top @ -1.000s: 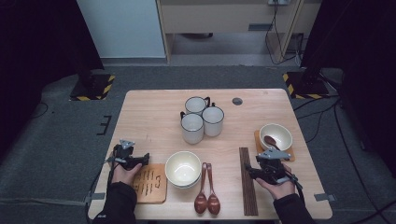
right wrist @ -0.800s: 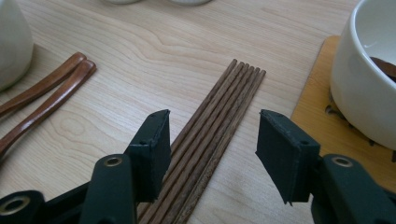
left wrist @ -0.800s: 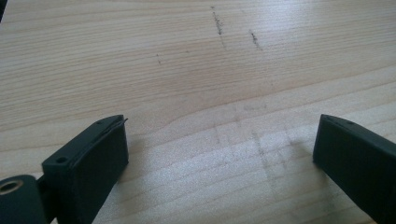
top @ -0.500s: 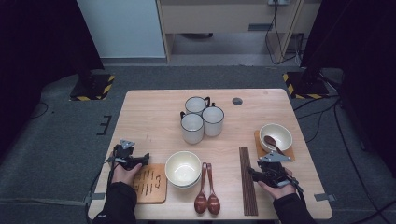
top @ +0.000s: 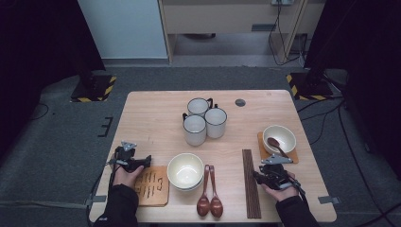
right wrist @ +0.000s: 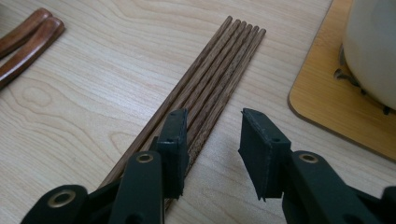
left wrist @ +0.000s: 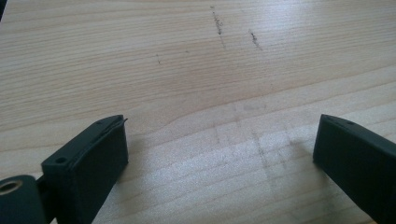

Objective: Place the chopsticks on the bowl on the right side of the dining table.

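Several dark wooden chopsticks (top: 250, 184) (right wrist: 224, 60) lie side by side on the table, right of centre. My right gripper (top: 256, 176) (right wrist: 210, 144) is low over their near half and points left. Its jaws have just been closing and still stand apart. One jaw rests over the bundle, the other over bare wood, and the outermost sticks lie in the gap. I see no pad pressing on them. My left gripper (top: 147, 161) (left wrist: 219, 149) stands wide open over bare tabletop near the left edge, with nothing between its jaws.
A cream bowl (top: 185, 170) sits at front centre beside two brown spoons (top: 209, 189) (right wrist: 23, 37). Another bowl with a spoon (top: 279, 138) rests on a coaster (right wrist: 327, 98) at the right. Three mugs (top: 203, 120) stand mid-table. A wooden board (top: 152, 185) lies by my left hand.
The right gripper has edged slightly toward the near edge, beside the chopsticks. The left hand and everything on the table have stayed put.
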{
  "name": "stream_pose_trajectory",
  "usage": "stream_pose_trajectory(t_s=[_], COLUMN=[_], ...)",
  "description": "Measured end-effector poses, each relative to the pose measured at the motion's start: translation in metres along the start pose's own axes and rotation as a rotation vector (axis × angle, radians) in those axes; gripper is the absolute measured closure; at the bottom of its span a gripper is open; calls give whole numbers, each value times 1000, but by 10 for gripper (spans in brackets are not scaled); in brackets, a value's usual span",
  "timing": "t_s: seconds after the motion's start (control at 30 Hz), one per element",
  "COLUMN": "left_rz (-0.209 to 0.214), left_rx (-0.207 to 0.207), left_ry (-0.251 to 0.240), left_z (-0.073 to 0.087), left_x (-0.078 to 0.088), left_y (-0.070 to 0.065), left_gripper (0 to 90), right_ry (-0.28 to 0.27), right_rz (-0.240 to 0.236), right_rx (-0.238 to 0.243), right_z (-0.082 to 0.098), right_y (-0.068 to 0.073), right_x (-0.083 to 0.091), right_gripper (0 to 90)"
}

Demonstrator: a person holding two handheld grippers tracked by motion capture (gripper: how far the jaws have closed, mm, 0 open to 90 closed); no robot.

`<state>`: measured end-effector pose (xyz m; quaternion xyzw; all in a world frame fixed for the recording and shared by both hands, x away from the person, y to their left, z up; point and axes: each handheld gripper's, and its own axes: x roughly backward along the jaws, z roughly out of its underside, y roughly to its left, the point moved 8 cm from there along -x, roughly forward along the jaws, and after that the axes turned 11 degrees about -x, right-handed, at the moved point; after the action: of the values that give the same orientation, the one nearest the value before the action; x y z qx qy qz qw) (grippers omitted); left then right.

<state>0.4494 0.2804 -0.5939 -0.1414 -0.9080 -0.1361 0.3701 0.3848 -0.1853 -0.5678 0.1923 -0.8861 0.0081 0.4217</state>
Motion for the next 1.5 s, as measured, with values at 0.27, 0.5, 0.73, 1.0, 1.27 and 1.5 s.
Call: stream_pose_trajectory(t_s=[0.27, 0.5, 0.73, 1.0, 1.27, 1.5], left_rz=[0, -1, 0, -1, -1, -1], left_rx=[0, 1, 1, 0, 1, 1], left_ry=[-1, -1, 0, 1, 1, 1], left_z=[0, 0, 0, 0, 0, 0], left_x=[0, 0, 0, 0, 0, 0], left_y=[0, 0, 0, 0, 0, 0], left_gripper=[20, 20, 19, 19, 18, 19], right_ry=[27, 46, 64, 81, 86, 96], right_rz=[1, -3, -6, -7, 3, 14], right_rx=[-14, -10, -7, -1, 5, -4], right_z=[4, 6, 7, 8, 8, 9], right_y=[-1, 1, 3, 3, 2, -2], right_x=[-3, -5, -6, -7, -8, -6], right_gripper=[641, 673, 709, 770, 798, 824])
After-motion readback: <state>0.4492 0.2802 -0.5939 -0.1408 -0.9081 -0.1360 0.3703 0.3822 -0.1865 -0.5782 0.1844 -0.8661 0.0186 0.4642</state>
